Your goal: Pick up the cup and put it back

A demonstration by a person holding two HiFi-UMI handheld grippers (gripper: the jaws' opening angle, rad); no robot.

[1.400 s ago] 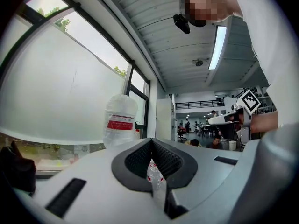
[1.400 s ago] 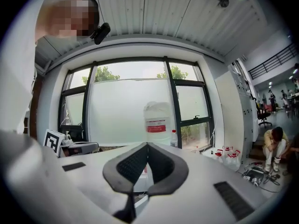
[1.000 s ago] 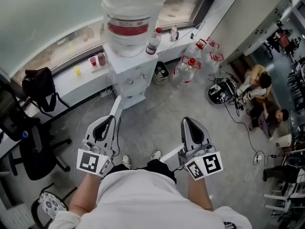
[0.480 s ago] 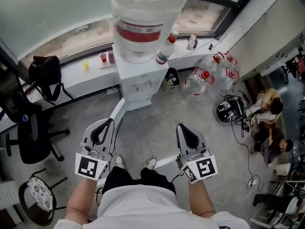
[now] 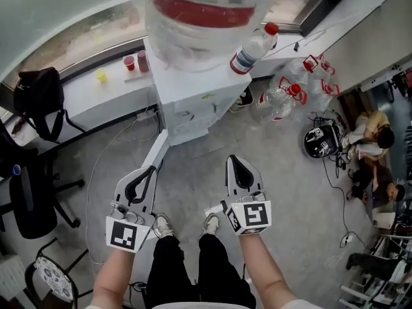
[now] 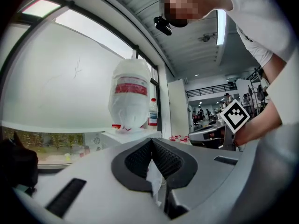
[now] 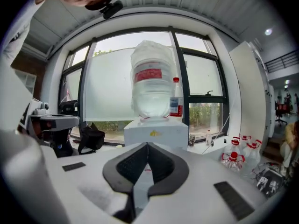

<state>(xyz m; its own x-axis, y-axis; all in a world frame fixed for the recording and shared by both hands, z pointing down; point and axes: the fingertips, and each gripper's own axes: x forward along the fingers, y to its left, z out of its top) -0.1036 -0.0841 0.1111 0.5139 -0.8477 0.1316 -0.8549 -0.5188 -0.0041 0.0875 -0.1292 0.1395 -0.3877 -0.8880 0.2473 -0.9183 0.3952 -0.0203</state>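
— Cup (image 5: 129, 62): where do we have it?

— Far left, on the white window ledge (image 5: 90, 102), left of the water dispenser (image 5: 193, 102). It is a small red one. A second red cup (image 5: 143, 60) stands just beside it on its right, and a little yellow thing (image 5: 101, 76) sits nearer on the same ledge. They are tiny in the head view, so we cannot say for sure which of the two red ones the task means.

— And our grippers?

— Both are low and near, over the grey floor (image 5: 193, 172) just ahead of our shoes (image 5: 162, 224), well apart from the ledge. The left gripper (image 5: 152, 168) has its jaws pressed together with nothing pinched. Its own view shows the dark pads meeting at the tips. The right gripper (image 5: 235, 160) is likewise closed and empty, pointing toward the dispenser.

— So how far along are we?

— By our reading, nothing is done yet: the cup stands upright on the ledge, untouched. Everything is left to do. We have to reach far left to the ledge, spread one pair of jaws, close on the cup, lift it, and set it down in the same spot.
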